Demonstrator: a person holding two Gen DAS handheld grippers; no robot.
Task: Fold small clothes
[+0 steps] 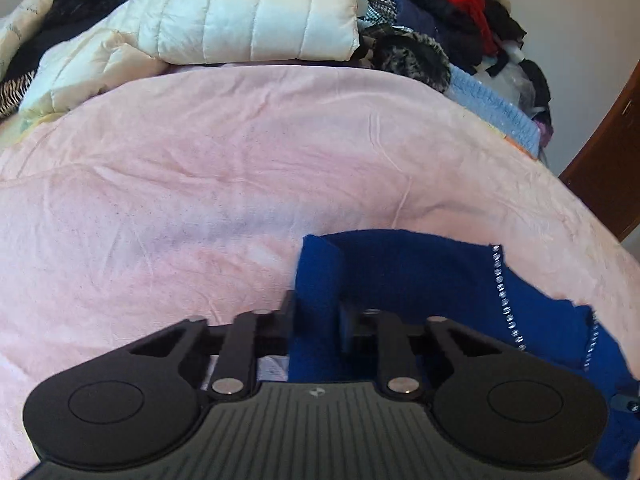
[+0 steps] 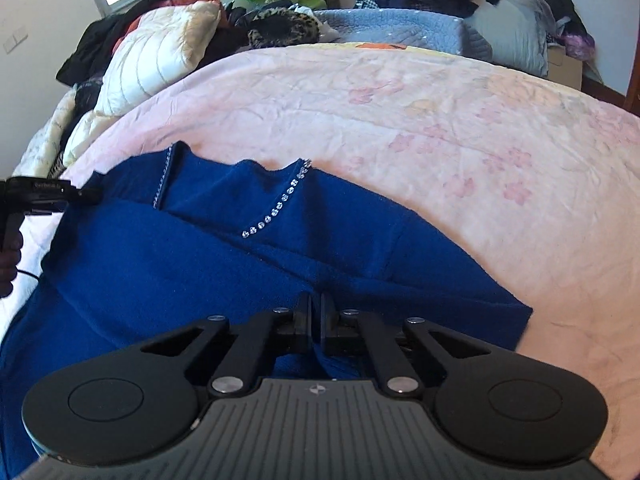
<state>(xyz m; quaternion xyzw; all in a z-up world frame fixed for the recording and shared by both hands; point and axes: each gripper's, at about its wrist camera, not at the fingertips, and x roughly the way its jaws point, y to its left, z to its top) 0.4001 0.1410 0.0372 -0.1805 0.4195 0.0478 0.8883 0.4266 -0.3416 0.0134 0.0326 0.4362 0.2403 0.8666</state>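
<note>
Both tools point(image 1: 316, 312) point(image 2: 316, 320) grip blue top point(image 2: 200, 264).

No words or numbers can be read with certainty. The left gripper point(image 2: 86, 196), at the left edge of the right wrist view, carries a line of small pale lettering on its black body, too blurred to make out. Each gripper's ribbed black housing bears a small round emblem at bottom centre, without letters.

fuzzy blue knit garment point(image 2: 192, 264), matt pink bedspread point(image 2: 400, 112)
</note>
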